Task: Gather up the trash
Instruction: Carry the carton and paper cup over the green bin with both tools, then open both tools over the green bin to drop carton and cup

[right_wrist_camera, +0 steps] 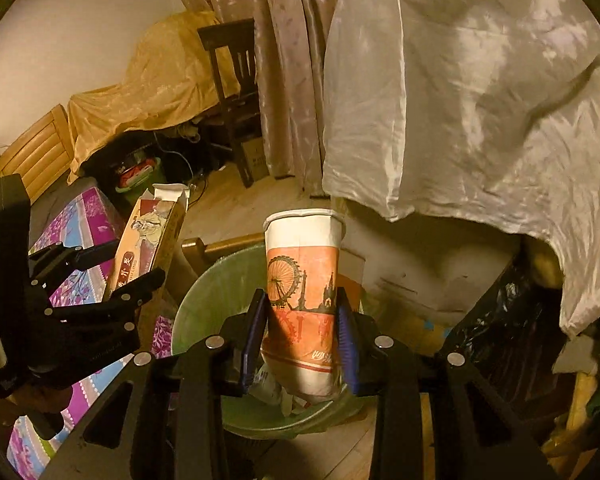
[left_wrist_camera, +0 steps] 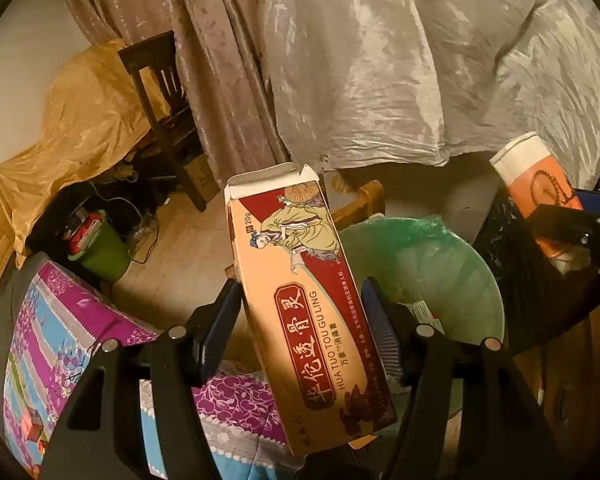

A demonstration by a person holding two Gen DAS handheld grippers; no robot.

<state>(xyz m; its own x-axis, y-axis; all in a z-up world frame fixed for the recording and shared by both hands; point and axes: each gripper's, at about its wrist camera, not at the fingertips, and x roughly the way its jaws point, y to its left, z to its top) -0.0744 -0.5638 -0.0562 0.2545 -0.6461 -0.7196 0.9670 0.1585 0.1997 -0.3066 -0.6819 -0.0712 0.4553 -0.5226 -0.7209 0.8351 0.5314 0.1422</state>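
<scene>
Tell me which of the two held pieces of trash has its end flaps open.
The long cardboard box in the left gripper: its top flaps stand open. The paper cup in the right gripper has none.

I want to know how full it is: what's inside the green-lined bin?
Inside the bin, white crumpled trash lies at the bottom. The cup and right gripper cover the rest.

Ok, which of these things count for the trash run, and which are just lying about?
Job:
- medicine box, in the left hand-held gripper
- paper cup, in the right hand-held gripper
- green-lined bin below both

Lying about:
- dark chair
- yellow cloth
- white sheet
- floral cloth
- small green bin
</scene>
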